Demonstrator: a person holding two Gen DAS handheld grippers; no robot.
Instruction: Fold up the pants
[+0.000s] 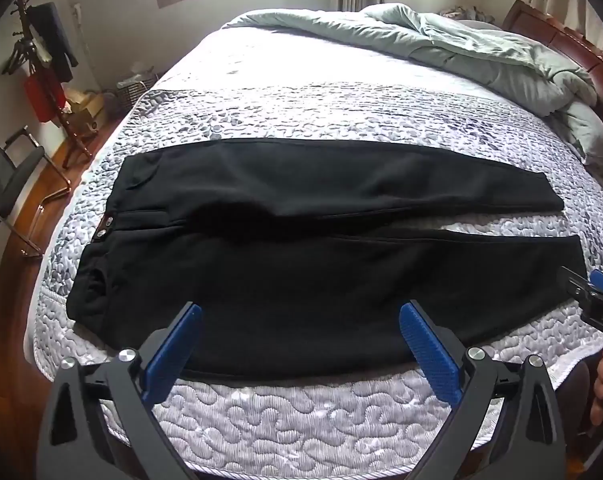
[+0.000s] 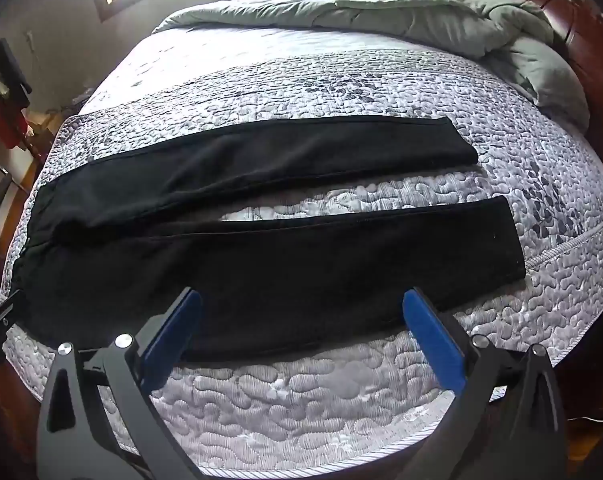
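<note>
Lying flat on the bed [image 1: 301, 88], the black pants [image 1: 301, 240] run lengthwise left to right, waistband nearer the left tool [image 1: 300, 320], leg cuffs nearer the right tool [image 2: 301, 306], both tools spread wide and empty at the near edge.

bed [image 1: 301, 408]: quilted cover | on it: black pants [image 1: 301, 240], green duvet [image 1: 481, 44]

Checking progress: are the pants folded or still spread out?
Spread out. The pants lie flat on the bed, both legs apart with quilt showing between them.
</note>
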